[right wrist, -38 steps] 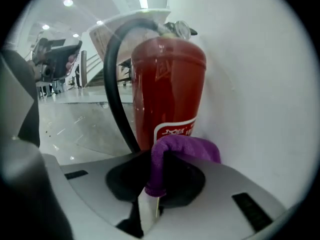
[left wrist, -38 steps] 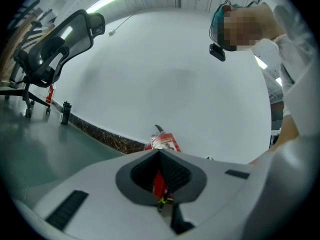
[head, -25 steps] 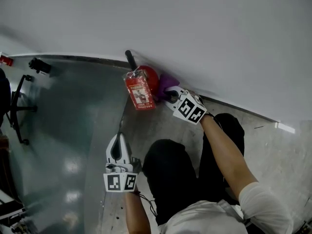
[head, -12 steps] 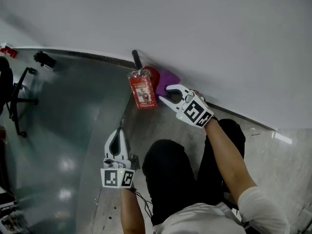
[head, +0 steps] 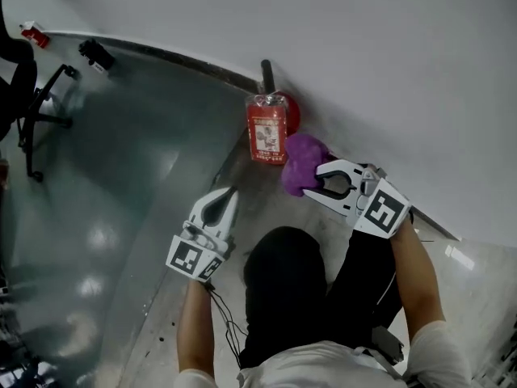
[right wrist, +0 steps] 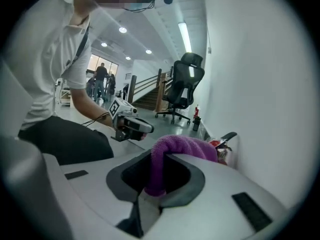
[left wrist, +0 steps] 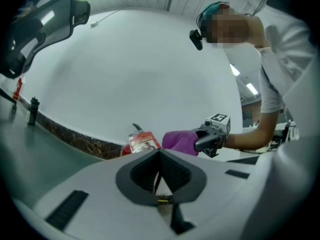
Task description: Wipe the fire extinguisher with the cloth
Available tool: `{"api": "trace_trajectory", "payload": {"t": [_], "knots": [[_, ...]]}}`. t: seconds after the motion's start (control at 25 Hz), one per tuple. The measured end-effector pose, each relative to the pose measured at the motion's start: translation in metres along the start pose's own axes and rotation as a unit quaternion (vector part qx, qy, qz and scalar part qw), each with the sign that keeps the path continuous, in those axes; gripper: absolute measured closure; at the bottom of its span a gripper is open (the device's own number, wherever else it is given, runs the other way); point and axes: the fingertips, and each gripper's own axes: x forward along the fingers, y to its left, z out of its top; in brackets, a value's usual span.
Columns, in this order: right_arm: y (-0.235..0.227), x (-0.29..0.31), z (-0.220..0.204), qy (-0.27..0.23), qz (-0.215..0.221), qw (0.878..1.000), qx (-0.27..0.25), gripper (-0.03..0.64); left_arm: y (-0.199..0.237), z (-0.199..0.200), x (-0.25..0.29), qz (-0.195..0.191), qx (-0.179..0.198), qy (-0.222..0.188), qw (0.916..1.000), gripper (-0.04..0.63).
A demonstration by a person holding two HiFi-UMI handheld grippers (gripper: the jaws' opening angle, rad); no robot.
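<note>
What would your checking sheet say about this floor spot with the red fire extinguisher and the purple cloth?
Surface: glossy grey floor, reflecting lights.
Job's things: red fire extinguisher with a paper tag stands against the white wall; purple fluffy cloth is beside it, contact unclear.
Clutter: small black object and small red object at the wall's foot.
Grippers: right gripper has its fingers shut on the cloth; left gripper is shut, empty.
Cables: thin black cable at the left wrist.
Surroundings: black office chair.
</note>
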Motion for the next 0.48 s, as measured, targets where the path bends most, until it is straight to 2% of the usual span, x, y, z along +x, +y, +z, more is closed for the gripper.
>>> {"api": "trace_trajectory", "payload": {"t": [0.12,0.28,0.36,0.48], "knots": [[0.022,0.019,-0.008,0.004,0.03,0.999,-0.022,0.561,-0.009,-0.015,0.0,-0.059,-0.02,0.002,0.998,0.591],[0.057,0.034,-0.031,0.042,0.092,0.993,-0.055,0.561,-0.024,-0.035,0.002,-0.142,-0.036,0.018,0.9891,0.591],[0.068,0.035,-0.038,0.047,0.116,0.991,-0.048,0.561,-0.029,-0.045,0.005,-0.163,-0.015,0.043,0.9855,0.591],[0.074,0.034,-0.045,0.055,0.134,0.989,-0.042,0.561,-0.029,-0.064,0.017,-0.166,0.027,0.091,0.9815,0.591]]}}
